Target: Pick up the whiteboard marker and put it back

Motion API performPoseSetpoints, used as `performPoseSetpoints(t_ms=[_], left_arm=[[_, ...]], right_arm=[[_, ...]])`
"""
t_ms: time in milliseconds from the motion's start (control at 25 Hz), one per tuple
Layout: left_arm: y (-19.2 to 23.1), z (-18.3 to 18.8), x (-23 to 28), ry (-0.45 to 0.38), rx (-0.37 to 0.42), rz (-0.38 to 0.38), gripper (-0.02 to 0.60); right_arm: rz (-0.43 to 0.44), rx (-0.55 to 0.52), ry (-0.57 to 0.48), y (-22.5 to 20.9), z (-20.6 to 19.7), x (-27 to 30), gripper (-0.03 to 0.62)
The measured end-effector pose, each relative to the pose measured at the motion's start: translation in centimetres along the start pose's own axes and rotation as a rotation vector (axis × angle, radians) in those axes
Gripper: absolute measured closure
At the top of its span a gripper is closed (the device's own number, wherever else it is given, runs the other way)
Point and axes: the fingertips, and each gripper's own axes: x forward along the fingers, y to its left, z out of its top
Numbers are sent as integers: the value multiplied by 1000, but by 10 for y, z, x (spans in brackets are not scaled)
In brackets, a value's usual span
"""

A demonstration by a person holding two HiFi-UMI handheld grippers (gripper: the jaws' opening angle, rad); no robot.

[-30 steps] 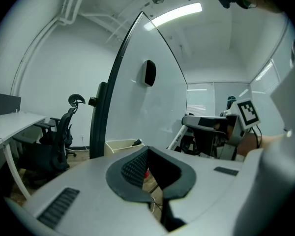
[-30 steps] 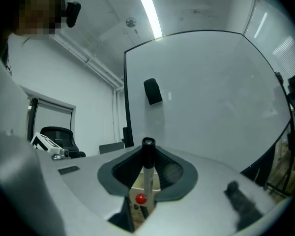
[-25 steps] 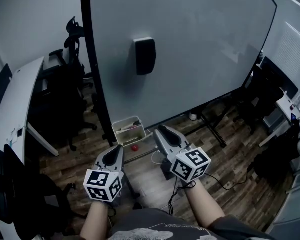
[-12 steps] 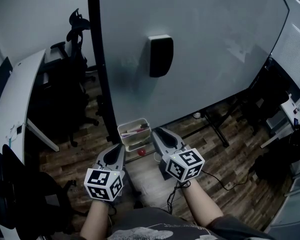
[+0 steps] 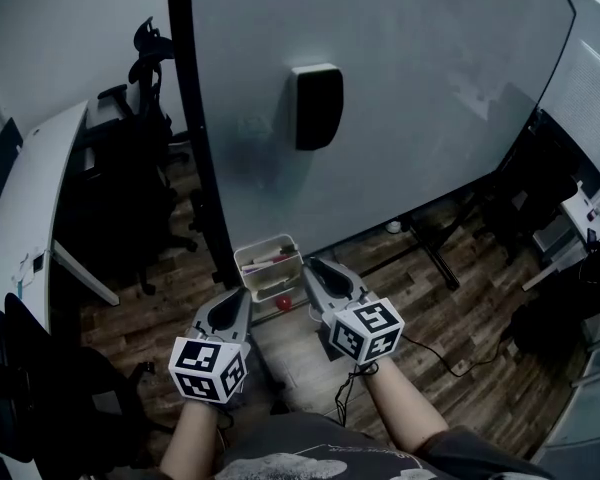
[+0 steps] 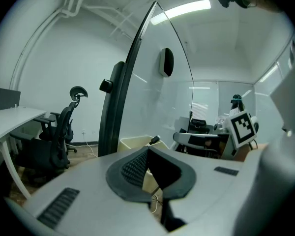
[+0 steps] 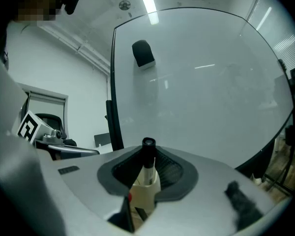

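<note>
One marker [image 7: 147, 156] in right tool [image 5: 317, 268], bin [image 5: 265, 247] rim beside

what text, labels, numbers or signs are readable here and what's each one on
No words, numbers or brands are readable in any view.
Left cube on the left gripper: black-and-white square patterns, no letters.
Right cube on the right gripper: the same.
Whiteboard marker in the right gripper: any barrel print is too small to read.
Whiteboard: no writing, only faint smudges.
</note>
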Motion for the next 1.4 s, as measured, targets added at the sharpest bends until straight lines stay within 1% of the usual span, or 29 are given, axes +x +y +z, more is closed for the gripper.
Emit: performPoseSetpoints(t_ms=[160, 280, 520, 600, 720, 840, 1080, 1400], left_arm=[[-5, 1, -3, 2, 7, 1, 569], [-9, 2, -6, -2, 8, 3, 569], [-19, 4, -16, -16, 11, 16, 569], [-25, 4, -19, -21, 14, 17, 569], [-35, 5, -25, -29, 18, 16, 569], [-49, 5, -32, -36, 22, 13, 569], [-83, -1, -48, -41, 26, 0, 569], [-128, -14, -81, -48, 19, 0, 569]], right_arm=[[8, -24, 19, 2, 0, -2, 508], [12, -25, 25, 2, 1, -5, 483], [7, -25, -7, 4, 13, -20, 473], [-7, -22, -26, 2, 17, -28, 473], [-40, -14, -56, -3, 25, -44, 469], [-50, -4, -75, -5, 30, -63, 470], [-55, 25, -97, -3, 31, -106, 470], [-37, 29, -81, 15, 20, -168, 470]])
